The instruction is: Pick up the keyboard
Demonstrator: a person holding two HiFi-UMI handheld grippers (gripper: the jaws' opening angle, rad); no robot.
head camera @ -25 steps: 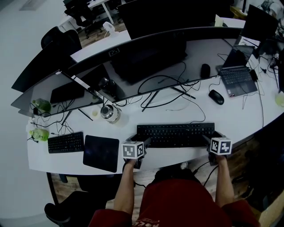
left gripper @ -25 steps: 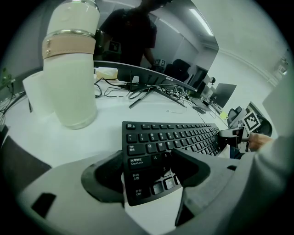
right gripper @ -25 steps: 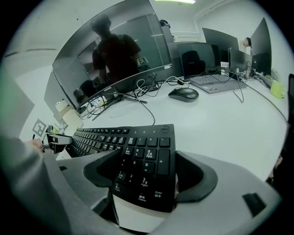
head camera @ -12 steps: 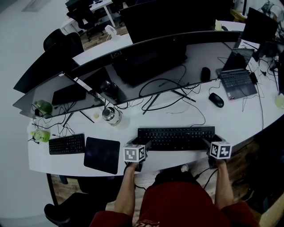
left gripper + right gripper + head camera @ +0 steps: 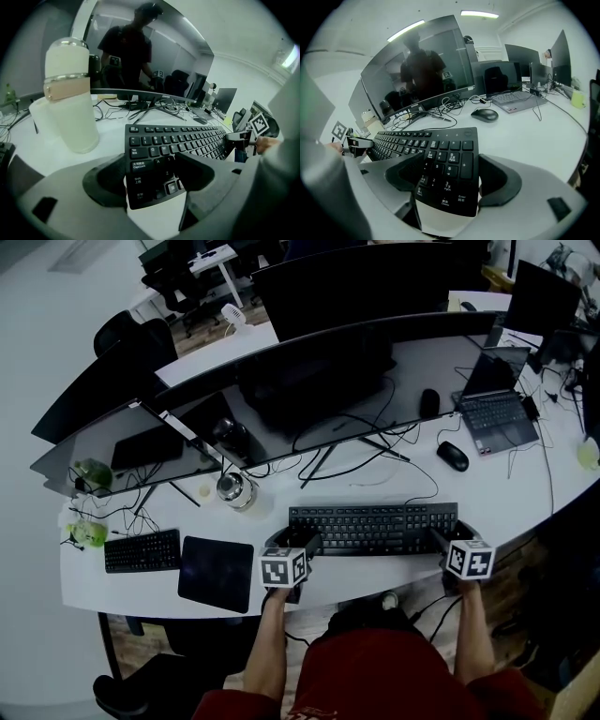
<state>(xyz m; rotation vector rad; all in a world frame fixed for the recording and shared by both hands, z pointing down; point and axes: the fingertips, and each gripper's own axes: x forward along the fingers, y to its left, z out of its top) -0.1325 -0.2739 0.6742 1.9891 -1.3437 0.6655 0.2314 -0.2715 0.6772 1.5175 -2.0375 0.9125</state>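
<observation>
A long black keyboard (image 5: 372,528) lies crosswise near the desk's front edge, held at both ends. My left gripper (image 5: 298,545) is shut on its left end; in the left gripper view the jaws (image 5: 152,180) pinch the corner of the keyboard (image 5: 187,140) by the shift keys. My right gripper (image 5: 441,538) is shut on the right end, and in the right gripper view the jaws (image 5: 450,176) clamp the number pad of the keyboard (image 5: 440,150). The keyboard stays level. I cannot tell whether it rests on the desk or hangs just above it.
A white tumbler (image 5: 65,98) stands just behind the keyboard's left end. A black mouse (image 5: 453,456) and a laptop (image 5: 497,409) lie at the back right. A mouse pad (image 5: 217,573) and a small keyboard (image 5: 142,550) sit to the left. A curved monitor (image 5: 309,362) and cables run behind.
Both grippers stay shut on the keyboard's ends. The keyboard has shifted slightly relative to the tumbler behind it, and the head view has drifted a little.
</observation>
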